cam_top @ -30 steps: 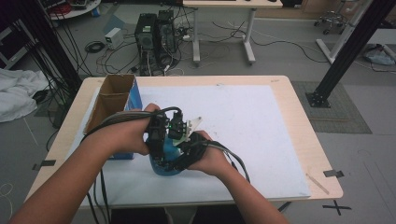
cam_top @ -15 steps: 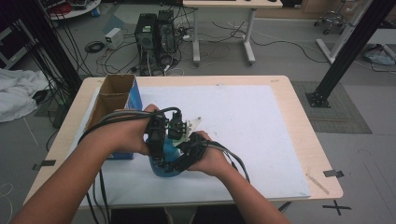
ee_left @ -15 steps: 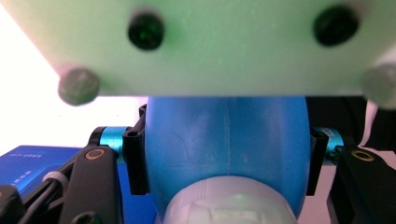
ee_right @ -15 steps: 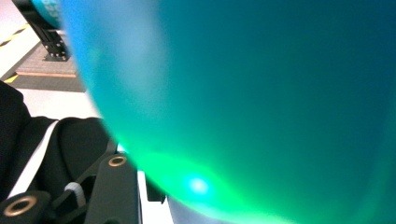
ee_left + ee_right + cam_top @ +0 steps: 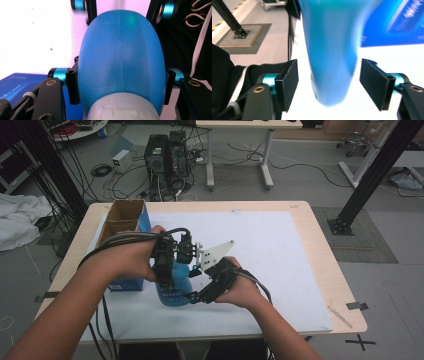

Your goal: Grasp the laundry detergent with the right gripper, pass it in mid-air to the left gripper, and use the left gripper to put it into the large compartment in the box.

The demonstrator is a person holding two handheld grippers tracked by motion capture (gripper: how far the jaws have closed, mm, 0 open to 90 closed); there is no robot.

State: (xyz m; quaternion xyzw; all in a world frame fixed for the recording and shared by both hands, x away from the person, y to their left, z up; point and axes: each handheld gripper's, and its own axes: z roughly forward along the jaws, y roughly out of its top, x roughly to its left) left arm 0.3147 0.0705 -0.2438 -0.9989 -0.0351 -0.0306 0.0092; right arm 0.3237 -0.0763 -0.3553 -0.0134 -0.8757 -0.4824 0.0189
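A blue plastic bottle (image 5: pixel 172 292) with a white neck (image 5: pixel 122 110) hangs just over the white mat, near the table's front. My left gripper (image 5: pixel 167 265) comes down on it from above and is shut on its upper body; both pads (image 5: pixel 72 86) press its sides in the left gripper view (image 5: pixel 120 87). My right gripper (image 5: pixel 197 292) reaches in from the right at the bottle's lower part. Its jaws have just been opening. In the right gripper view the blurred bottle (image 5: pixel 329 50) sits between the pads (image 5: pixel 289 80), with a gap on each side of my right gripper (image 5: pixel 329 85).
A blue carton with an open cardboard top (image 5: pixel 122 227) stands at the table's left, close behind my left hand. The white mat (image 5: pixel 280 250) covers most of the wooden table (image 5: pixel 320 245). Computer towers (image 5: pixel 165 155) and cables lie on the floor beyond.
My right hand has shifted a little to the right and its jaws have parted from the bottle. The left gripper and the bottle have stayed in place.
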